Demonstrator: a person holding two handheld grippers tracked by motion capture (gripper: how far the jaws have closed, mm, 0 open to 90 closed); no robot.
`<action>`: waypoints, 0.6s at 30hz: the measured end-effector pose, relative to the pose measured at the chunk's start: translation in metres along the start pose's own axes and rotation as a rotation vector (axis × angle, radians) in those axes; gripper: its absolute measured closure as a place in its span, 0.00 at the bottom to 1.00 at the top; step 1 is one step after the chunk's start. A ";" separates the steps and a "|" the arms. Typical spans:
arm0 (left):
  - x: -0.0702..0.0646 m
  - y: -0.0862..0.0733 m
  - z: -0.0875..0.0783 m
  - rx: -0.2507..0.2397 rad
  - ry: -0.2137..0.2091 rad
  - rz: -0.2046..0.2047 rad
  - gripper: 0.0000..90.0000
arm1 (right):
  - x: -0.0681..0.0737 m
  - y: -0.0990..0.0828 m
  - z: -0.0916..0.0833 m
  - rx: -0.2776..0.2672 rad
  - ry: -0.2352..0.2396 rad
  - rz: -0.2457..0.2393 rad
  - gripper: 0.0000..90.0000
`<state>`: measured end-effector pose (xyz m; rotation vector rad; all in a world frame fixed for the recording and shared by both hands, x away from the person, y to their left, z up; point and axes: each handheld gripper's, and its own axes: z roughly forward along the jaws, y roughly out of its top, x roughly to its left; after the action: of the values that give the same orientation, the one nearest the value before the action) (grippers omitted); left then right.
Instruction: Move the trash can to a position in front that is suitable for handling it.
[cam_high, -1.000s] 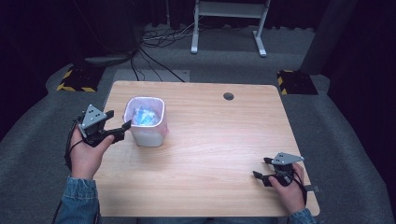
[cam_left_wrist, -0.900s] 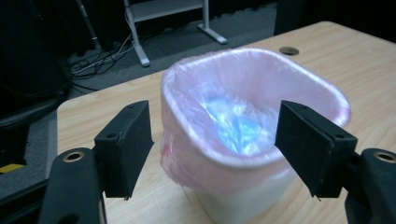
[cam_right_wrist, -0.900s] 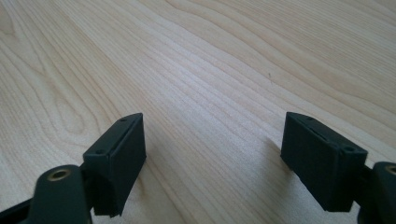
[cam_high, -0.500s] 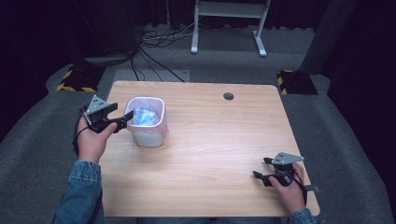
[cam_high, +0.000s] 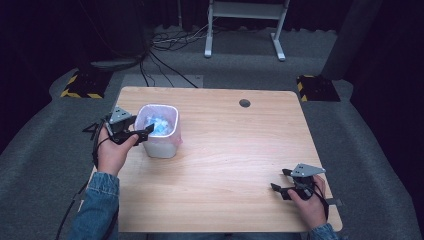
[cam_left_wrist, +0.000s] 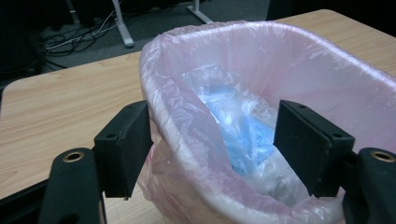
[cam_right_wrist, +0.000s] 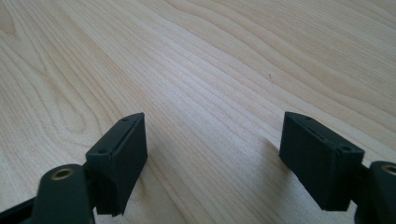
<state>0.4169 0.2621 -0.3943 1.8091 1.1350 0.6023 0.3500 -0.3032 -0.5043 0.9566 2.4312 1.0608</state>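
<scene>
Left tongs have moved in on the small lined bin at the counter's left, jaws spread wide and straddling the near rim with its pink liner, set up for a liner grab, I reckon. Not clamped yet. Right tongs idle, open, holding nothing.

A white bin lined with a pale pink bag, crumpled blue and clear plastic inside; light wood-grain table; black grippers with grey plates; blue denim sleeves; grey carpet with yellow-and-black striped blocks
</scene>
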 end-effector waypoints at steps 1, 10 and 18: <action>-0.003 0.000 0.000 0.002 -0.001 -0.001 0.31 | 0.000 0.000 0.000 0.000 0.000 0.000 0.26; -0.042 0.002 0.001 0.034 -0.058 0.056 0.30 | 0.000 0.000 0.000 0.000 0.000 0.001 0.26; -0.076 0.004 0.003 0.068 -0.088 0.095 0.30 | 0.000 0.000 0.000 0.000 0.000 0.001 0.26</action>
<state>0.3859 0.1925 -0.3880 1.9379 1.0258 0.5391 0.3501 -0.3032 -0.5043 0.9574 2.4306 1.0610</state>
